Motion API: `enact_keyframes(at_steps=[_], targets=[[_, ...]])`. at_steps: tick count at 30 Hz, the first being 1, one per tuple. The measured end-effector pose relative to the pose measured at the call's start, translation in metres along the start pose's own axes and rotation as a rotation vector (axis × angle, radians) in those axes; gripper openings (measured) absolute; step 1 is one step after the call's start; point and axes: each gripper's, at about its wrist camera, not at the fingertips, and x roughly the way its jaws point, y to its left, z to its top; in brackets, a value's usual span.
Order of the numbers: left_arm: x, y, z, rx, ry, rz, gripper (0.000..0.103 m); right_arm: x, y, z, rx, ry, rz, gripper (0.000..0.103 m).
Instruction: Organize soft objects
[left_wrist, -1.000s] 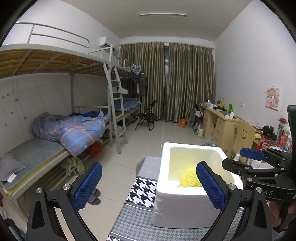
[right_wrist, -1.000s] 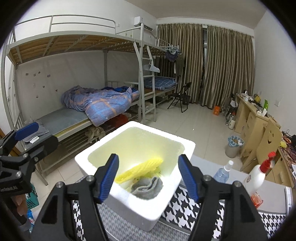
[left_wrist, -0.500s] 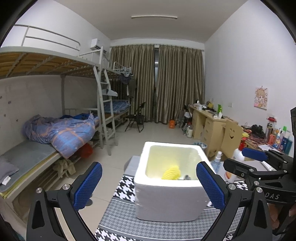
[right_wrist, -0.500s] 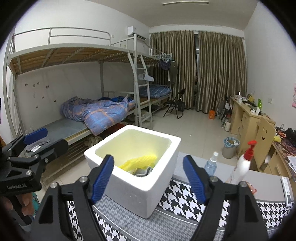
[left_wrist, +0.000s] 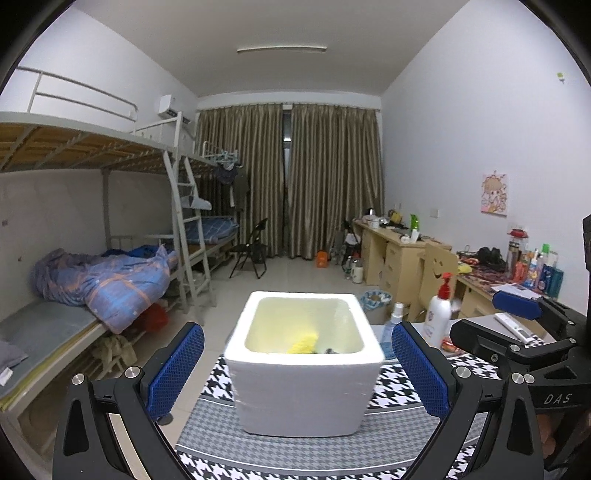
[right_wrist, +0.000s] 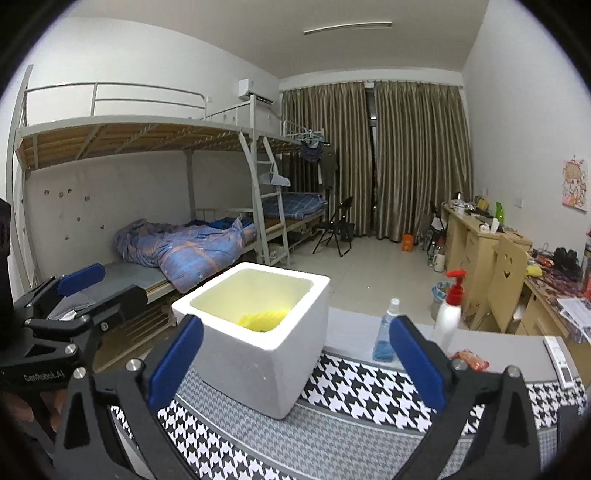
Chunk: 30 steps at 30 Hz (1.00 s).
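Both tongs stand apart and empty, the right gripper (right_wrist: 291, 362) having just been opening, the left gripper (left_wrist: 297, 369) equally wide. Ahead of both, the foam box (left_wrist: 303, 387) holds the yellow cloth (left_wrist: 303, 344). To finish well, I'd draw them straight back, clear of its rim.

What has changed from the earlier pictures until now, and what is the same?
Both grippers drew back from the white foam box, which now looks smaller and farther. The right gripper has just been opening its fingers wider, with nothing between them. The left gripper stays open and empty. The yellow cloth remains inside the box, which has not moved on the houndstooth mat.
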Motion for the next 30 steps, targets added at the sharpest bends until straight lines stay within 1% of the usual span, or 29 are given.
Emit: enact_keyframes(at_steps=[3,8,12,15,19,24,30], targets=[[-0.005,-0.004,0.000,-0.001,-0.005,-0.021,0.102,-0.011,-0.004,-0.007,0.014,-0.010,-0.010,0.102],[-0.013,-0.013,-0.004,0.007,-0.013,-0.062,0.102,-0.025,-0.009,-0.016,0.018,-0.037,-0.060,0.102],[-0.020,-0.019,-0.010,0.010,-0.020,-0.083,0.102,-0.033,-0.015,-0.025,0.041,-0.045,-0.067,0.102],[-0.025,-0.023,-0.017,0.030,-0.032,-0.102,0.102,-0.040,-0.018,-0.031,0.052,-0.050,-0.076,0.102],[-0.031,-0.026,-0.022,0.021,-0.048,-0.123,0.102,-0.047,-0.017,-0.040,0.041,-0.063,-0.097,0.102],[-0.034,-0.033,-0.029,0.030,-0.052,-0.116,0.102,-0.057,-0.013,-0.052,0.011,-0.096,-0.142,0.102],[-0.033,-0.036,-0.039,0.016,-0.034,-0.128,0.102,-0.062,-0.021,-0.063,0.027,-0.090,-0.156,0.102]])
